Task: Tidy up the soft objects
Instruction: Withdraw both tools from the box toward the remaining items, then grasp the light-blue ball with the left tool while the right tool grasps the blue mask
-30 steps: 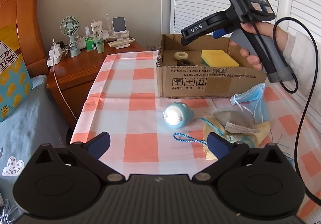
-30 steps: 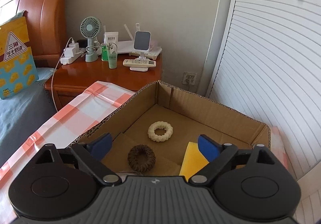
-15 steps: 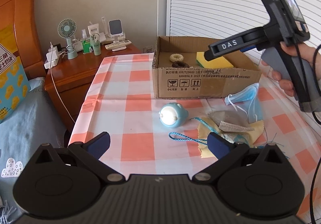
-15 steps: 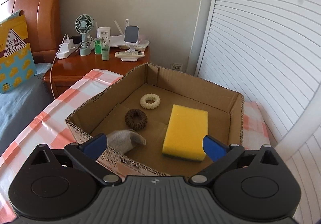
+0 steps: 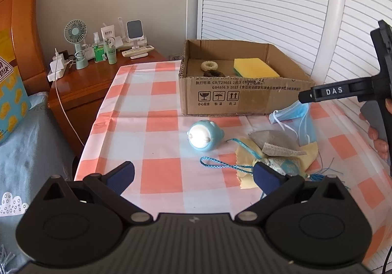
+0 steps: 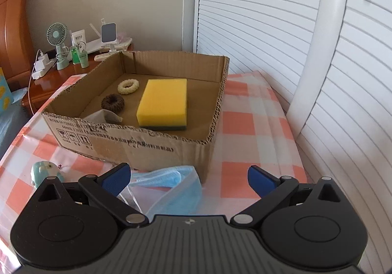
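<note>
1. the step in hand looks like a return trip from the cardboard box (image 6: 137,144) toward the loose items on the checked tablecloth (image 5: 156,176): the right gripper (image 6: 189,174) hangs just this side of the box's near wall with its jaws spread wide and nothing between them; they have just been opening to that full spread.
2. already in the box: a yellow sponge (image 6: 163,103), a cream hair tie (image 6: 128,86), a brown hair tie (image 6: 113,101) and a grey pouch (image 6: 103,117) tucked against the near-left wall.
3. left outside the box: a blue face mask (image 6: 169,182) directly below the right gripper, a blue round toy (image 5: 204,135) near the table's middle, and a pile to its right of another grey pouch (image 5: 274,142), a yellow cloth (image 5: 307,153) and a patterned sachet with a blue cord (image 5: 286,167).
4. the next move, as i judge it, calls for lowering onto the mask (the nearest item) and closing on a bunched fold, not a loop.
5. the left gripper (image 5: 193,176) waits at the near edge, jaws spread and empty, its right finger just over the sachet.
6. in the way: the mask's ear loops (image 5: 285,124) may trail onto the grey pouch, though i cannot tell if they touch; the box wall stands close.
7. far left, the nightstand (image 5: 95,80) with a fan (image 5: 76,41) and bottles stays clear of the work.
</note>
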Demonstrator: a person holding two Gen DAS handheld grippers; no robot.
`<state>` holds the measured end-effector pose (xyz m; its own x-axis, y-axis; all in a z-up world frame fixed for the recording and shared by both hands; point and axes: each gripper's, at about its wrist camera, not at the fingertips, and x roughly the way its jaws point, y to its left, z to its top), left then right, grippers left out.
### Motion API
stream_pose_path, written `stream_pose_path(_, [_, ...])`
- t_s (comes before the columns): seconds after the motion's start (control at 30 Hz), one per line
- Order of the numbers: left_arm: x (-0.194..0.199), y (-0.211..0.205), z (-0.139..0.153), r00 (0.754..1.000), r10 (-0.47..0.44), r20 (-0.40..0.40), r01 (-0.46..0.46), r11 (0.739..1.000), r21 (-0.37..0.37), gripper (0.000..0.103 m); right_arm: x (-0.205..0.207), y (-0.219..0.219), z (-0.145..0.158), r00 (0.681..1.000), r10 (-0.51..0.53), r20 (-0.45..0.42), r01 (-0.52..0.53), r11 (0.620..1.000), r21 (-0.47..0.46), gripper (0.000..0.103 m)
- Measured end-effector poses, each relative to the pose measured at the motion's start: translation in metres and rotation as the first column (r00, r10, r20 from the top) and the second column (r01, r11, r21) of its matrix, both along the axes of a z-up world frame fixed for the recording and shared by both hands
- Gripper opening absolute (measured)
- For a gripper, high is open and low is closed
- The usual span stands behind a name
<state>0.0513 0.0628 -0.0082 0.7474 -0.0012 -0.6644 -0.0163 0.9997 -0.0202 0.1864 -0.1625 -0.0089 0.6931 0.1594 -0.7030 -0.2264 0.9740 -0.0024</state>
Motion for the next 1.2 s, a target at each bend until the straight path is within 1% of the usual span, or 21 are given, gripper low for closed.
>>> stream_pose_path(0.13, [0.003,-0.001,-0.003,1.000,-0.003,-0.010,0.003,1.000,-0.003,0.102,-0.004,-0.002,-0.008,1.000,-0.002,-0.027,0.002,1.000,0.022,0.103])
stream_pose_path(0.27, [0.003,-0.001,-0.005,1.000,-0.003,-0.017,0.003,1.000,-0.002,0.102,0.004,0.009,-0.013,0.999,-0.027,-0.030,0.028,0.999,0.036,0.103])
stream_pose_path(0.4, [0.003,0.000,-0.005,1.000,0.008,-0.021,-0.008,1.000,-0.003,0.102,0.026,0.017,-0.022,0.990,-0.126,-0.058,0.129,0.991,0.047,0.103])
stream_pose_path(0.5, [0.003,0.001,-0.007,0.999,0.015,-0.028,-0.015,1.000,-0.004,0.102,0.039,0.021,-0.032,0.981,-0.177,-0.081,0.180,0.983,0.044,0.103])
stream_pose_path(0.57, [0.004,0.002,-0.008,0.999,0.017,-0.034,-0.017,1.000,-0.001,0.102,0.042,0.023,-0.038,0.978,-0.179,-0.106,0.183,0.983,0.022,0.103])
stream_pose_path(0.67, [0.005,0.002,-0.009,0.999,0.013,-0.037,-0.013,1.000,0.003,0.102,0.037,0.020,-0.044,0.977,-0.177,-0.117,0.177,0.984,-0.009,0.103])
stream_pose_path(0.87, [0.008,0.002,-0.011,0.999,0.008,-0.038,-0.008,1.000,0.000,0.102,0.022,-0.001,-0.042,0.974,-0.187,-0.127,0.183,0.982,-0.044,0.103])
stream_pose_path(1.03, [0.012,0.002,-0.013,0.999,-0.001,-0.044,0.001,1.000,0.002,0.102,0.015,-0.016,-0.049,0.970,-0.184,-0.157,0.177,0.983,-0.055,0.103])
stream_pose_path(1.1, [0.014,0.003,-0.016,0.999,0.004,-0.048,-0.004,1.000,0.002,0.102,0.010,-0.019,-0.051,0.972,-0.182,-0.146,0.176,0.983,-0.050,0.103])
stream_pose_path(1.2, [0.021,0.008,-0.021,0.998,0.024,-0.063,-0.025,1.000,-0.006,0.102,0.004,-0.017,-0.053,0.978,-0.164,-0.128,0.157,0.985,-0.068,0.103])
